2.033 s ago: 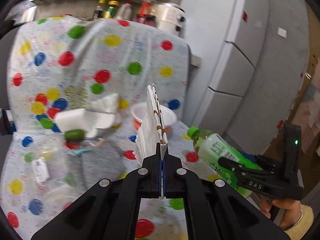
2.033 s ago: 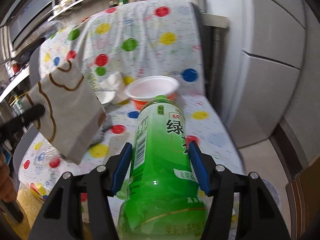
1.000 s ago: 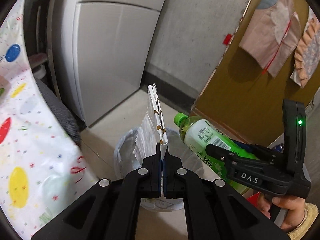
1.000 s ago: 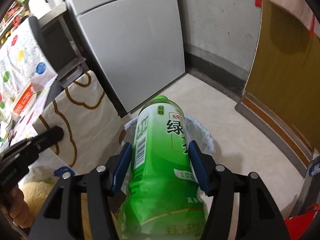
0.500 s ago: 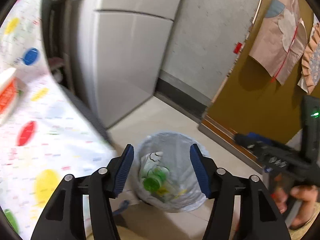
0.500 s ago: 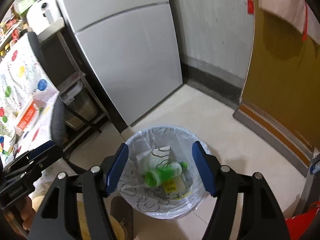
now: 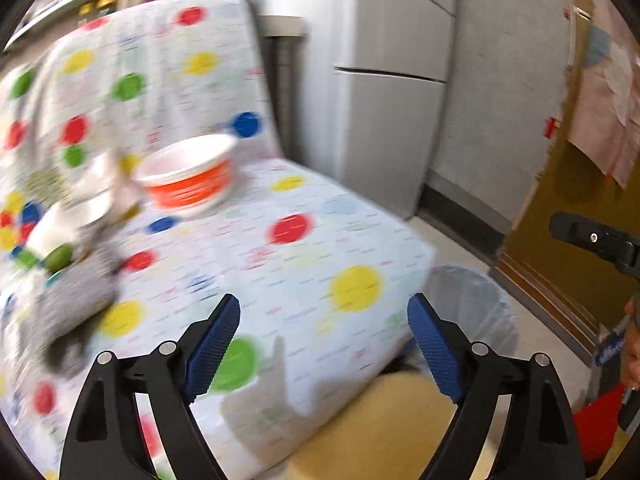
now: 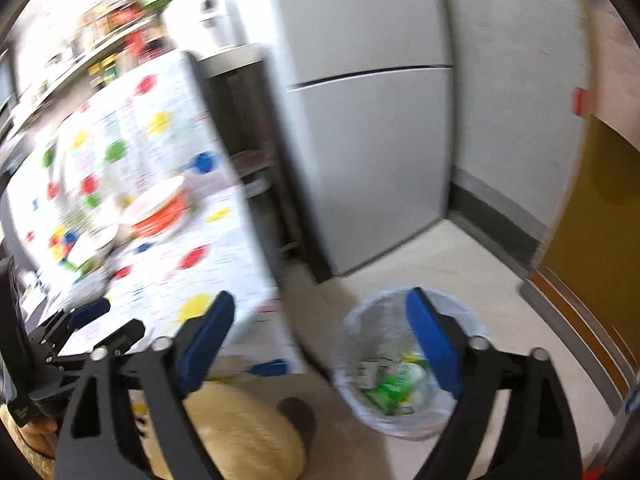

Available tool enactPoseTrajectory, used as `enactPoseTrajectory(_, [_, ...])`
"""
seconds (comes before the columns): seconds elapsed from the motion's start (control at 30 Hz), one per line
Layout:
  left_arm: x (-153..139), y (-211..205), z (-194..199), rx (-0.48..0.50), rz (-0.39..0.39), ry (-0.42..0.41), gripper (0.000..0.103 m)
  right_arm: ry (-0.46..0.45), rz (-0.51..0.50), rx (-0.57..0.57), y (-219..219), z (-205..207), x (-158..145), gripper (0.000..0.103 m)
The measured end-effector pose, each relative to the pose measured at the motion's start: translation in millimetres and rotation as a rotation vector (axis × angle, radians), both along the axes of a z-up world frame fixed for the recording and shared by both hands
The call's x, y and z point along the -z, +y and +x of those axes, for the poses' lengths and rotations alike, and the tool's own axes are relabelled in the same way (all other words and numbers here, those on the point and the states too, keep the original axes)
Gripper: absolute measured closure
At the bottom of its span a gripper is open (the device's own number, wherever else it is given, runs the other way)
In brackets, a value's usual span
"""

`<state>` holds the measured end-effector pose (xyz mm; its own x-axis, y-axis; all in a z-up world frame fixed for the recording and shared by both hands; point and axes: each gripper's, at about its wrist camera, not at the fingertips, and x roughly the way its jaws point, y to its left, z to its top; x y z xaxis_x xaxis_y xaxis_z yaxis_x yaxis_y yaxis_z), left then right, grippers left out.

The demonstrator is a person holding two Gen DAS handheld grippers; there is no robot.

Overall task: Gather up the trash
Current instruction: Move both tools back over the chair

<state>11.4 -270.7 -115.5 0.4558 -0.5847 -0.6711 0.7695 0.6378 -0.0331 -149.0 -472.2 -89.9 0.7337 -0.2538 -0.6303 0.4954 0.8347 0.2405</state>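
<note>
My left gripper (image 7: 324, 320) hangs over the front corner of the polka-dot table (image 7: 304, 264), its jaws opening wide with nothing between them. On that table stand an orange-and-white bowl (image 7: 188, 184) and, at the left, a blurred heap of white tissue and grey cloth (image 7: 80, 240). My right gripper (image 8: 320, 312) is above the floor beside the lined trash bin (image 8: 404, 424). Its jaws are opening too, and they are empty. A green bottle (image 8: 396, 388) lies inside the bin. The left gripper (image 8: 120, 318) shows at the left edge of the right wrist view.
A grey fridge (image 8: 360, 120) stands behind the bin (image 7: 476, 308), with a brown door (image 8: 592, 208) to its right. A yellow slipper (image 8: 240, 432) is on the floor below the table's corner. One finger (image 7: 592, 238) of the right gripper reaches in from the right.
The left gripper let go of the paper bag and the right let go of the green bottle; the bottle now lies in the bin. Both grippers opened wide and swung left towards the table.
</note>
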Motion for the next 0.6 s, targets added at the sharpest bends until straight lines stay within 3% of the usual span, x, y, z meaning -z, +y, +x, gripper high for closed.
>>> enactPoseTrajectory(0.17, [-2,64,26,-0.159,0.045,-0.011,0.017,0.019,-0.012,-0.133,48,47,-3,0.011])
enactPoseTrajectory(0.6, [-19,228,80,-0.553,0.064,-0.058,0.017,0.019,-0.088,-0.545,195,163,-11,0.013])
